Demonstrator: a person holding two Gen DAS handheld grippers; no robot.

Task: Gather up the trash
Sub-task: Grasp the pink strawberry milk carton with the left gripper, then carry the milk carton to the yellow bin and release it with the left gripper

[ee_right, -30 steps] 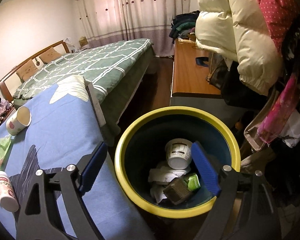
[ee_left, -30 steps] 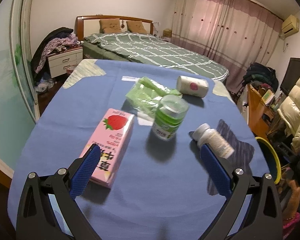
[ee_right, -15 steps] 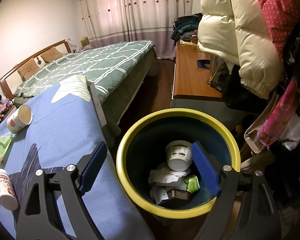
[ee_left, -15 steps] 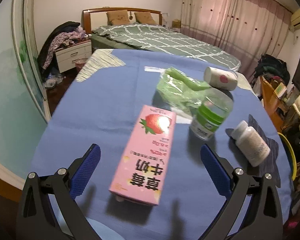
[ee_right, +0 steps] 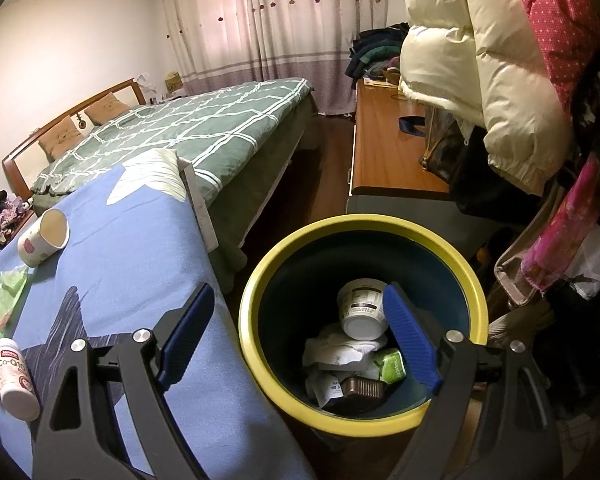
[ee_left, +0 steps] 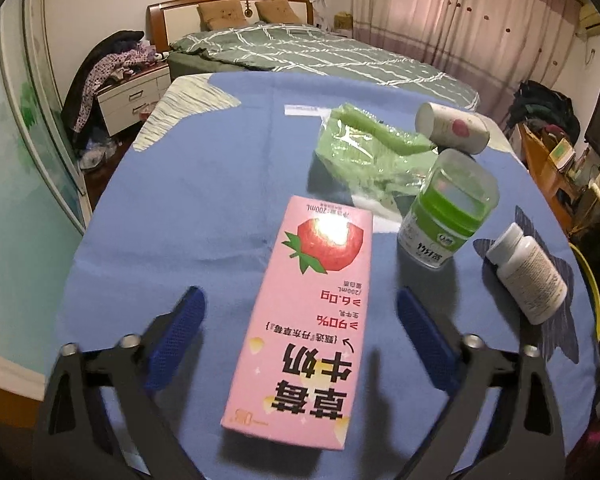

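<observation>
A pink strawberry milk carton (ee_left: 306, 316) lies flat on the blue table cloth (ee_left: 204, 184). My left gripper (ee_left: 300, 338) is open, its blue pads on either side of the carton's near half, not touching it. Behind it are a green plastic bag (ee_left: 364, 156), a green-capped jar (ee_left: 446, 220), a white pill bottle (ee_left: 528, 276) and a tipped paper cup (ee_left: 452, 128). My right gripper (ee_right: 296, 340) is open and empty above the yellow-rimmed bin (ee_right: 260, 288), which holds a white tub (ee_right: 362, 312), crumpled paper and wrappers.
The bin stands on the floor just off the table's right edge (ee_right: 220, 320). A bed (ee_right: 204, 128) lies beyond the table. A wooden desk (ee_right: 388, 152) and hanging coats (ee_right: 480, 60) crowd the right side. The pill bottle (ee_right: 14, 380) and cup (ee_right: 44, 236) also show in the right wrist view.
My left gripper has swung left and come down over the milk carton, which now lies between its open fingers. My right gripper has stayed over the bin, lifting slightly.
</observation>
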